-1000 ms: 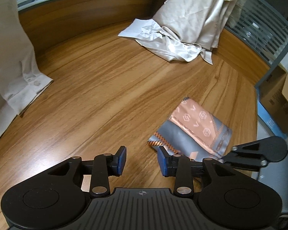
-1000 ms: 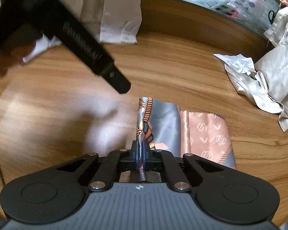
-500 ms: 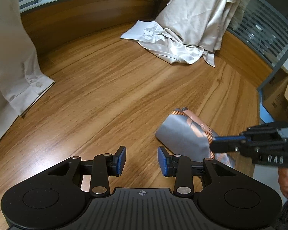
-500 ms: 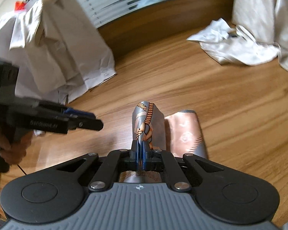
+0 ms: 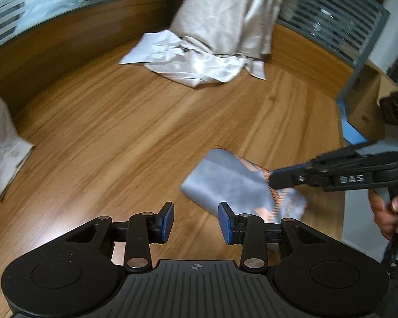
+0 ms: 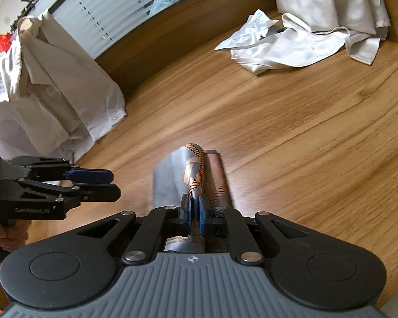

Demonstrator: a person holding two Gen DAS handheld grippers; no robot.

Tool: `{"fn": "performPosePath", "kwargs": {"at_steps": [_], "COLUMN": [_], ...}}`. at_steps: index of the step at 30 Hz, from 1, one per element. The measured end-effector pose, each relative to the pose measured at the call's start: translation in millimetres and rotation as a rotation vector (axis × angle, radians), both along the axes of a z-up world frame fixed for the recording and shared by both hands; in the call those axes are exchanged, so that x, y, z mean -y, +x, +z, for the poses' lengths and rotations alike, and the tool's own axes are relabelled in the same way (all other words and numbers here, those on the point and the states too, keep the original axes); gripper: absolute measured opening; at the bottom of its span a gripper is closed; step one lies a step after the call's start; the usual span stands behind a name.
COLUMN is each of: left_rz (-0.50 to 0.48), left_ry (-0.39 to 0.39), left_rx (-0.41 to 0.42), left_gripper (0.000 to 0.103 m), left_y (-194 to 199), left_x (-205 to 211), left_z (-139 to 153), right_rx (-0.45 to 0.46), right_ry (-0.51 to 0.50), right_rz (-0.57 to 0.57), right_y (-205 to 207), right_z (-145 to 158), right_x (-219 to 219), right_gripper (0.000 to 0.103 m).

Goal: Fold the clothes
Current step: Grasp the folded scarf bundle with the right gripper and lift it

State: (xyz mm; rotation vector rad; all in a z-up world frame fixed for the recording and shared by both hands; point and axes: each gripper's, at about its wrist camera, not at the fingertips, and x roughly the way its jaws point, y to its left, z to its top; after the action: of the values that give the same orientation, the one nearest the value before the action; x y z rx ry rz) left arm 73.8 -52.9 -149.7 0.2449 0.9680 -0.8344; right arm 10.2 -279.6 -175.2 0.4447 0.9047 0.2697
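Scarf [image 6: 191,177]: folded, at 6 o'clock on surface [image 6: 291,132].
Right tongs [image 6: 195,213]: opening, scarf between; marked "DAS".
Left tongs [image 5: 195,221]: apart, empty.

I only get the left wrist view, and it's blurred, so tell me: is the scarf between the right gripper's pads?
Observer: Yes. The scarf's rope-printed edge stands between the right gripper's pads, and its jaws are opening.
Operator: What's the white cloth at my far left?
Observer: A collared shirt, hanging with its collar at the top.
Operator: Is my left gripper touching the scarf?
Observer: No. The left gripper is off to the scarf's side, with bare table between them.
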Motion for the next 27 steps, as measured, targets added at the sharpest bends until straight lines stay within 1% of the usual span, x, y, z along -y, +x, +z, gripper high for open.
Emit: {"fn": "performPosePath", "kwargs": {"at_steps": [4,5,6,7,8,9,13,16,20,22,24,26,27], "left_rz": [-0.044,-0.054,-0.067,-0.080,-0.091,-0.100,-0.116,-0.108,-0.095,-0.086,-0.074,-0.066,-0.062], "left_ry": [0.010,0.014,0.017,0.020,0.022,0.025,0.040,0.055,0.068,0.071,0.071,0.066,0.060], "left_rx": [-0.004,-0.003,0.000,0.001,0.002,0.003,0.007,0.002,-0.005,-0.012,-0.021,-0.018,-0.016], "left_gripper": [0.040,0.041,0.042,0.043,0.044,0.044,0.044,0.044,0.044,0.044,0.044,0.044,0.044], "left_y": [-11,-14,-17,-21,-24,-27,-36,-38,-38,-38,-37,-37,-37], "left_x": [16,19,23,27,30,33,41,43,45,45,45,44,43], "left_z": [-5,-6,-6,-8,-9,-10,-16,-20,-26,-28,-29,-27,-25], "right_rx": [-0.004,-0.008,-0.012,-0.018,-0.026,-0.035,-0.084,-0.117,-0.134,-0.149,-0.162,-0.164,-0.161], "right_ry": [-0.076,-0.086,-0.095,-0.093,-0.079,-0.065,0.009,0.056,0.116,0.144,0.168,0.200,0.219], "right_rz": [0.018,0.020,0.022,0.020,0.020,0.020,0.021,0.024,0.028,0.023,0.014,-0.010,-0.026], "right_y": [-1,-1,-1,-1,-1,-1,2,5,9,12,14,13,12], "right_z": [-2,-3,-4,-4,-5,-6,-14,-21,-26,-29,-32,-33,-32], "right_x": [1,1,2,4,6,8,17,22,24,25,26,28,31], "right_gripper": [0.010,0.012,0.020,0.025,0.036,0.040,0.041,0.040,0.038,0.034,0.015,0.008,0.007]}}
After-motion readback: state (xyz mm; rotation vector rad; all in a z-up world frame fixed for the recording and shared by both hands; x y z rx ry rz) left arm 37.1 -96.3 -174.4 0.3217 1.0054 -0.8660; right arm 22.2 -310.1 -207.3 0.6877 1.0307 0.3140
